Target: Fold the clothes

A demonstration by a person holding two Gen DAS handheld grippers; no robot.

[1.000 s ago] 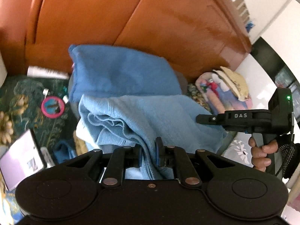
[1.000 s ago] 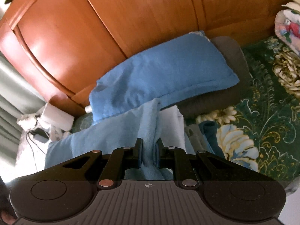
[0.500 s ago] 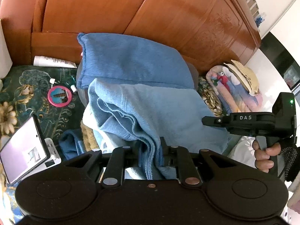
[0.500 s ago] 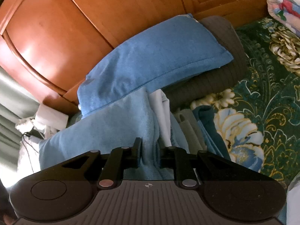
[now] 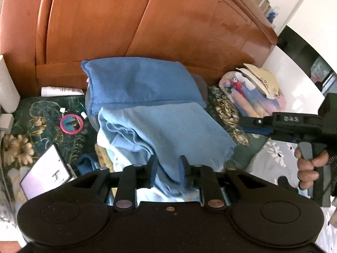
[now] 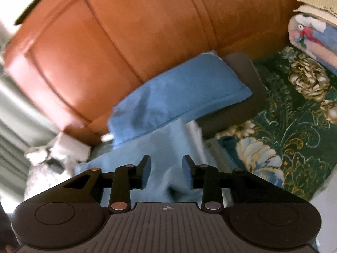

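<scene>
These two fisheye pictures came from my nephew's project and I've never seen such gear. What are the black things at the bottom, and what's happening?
No robot: a person holds a two-finger black gripper in each hand, each with a camera looking along its fingers. One picture is from the left gripper, the other from the right gripper; the left view also shows the right gripper from outside, gripped by the person's hand. Both are open over a light blue garment on a green floral bedspread, below a darker blue pillow and an orange wooden headboard.
</scene>
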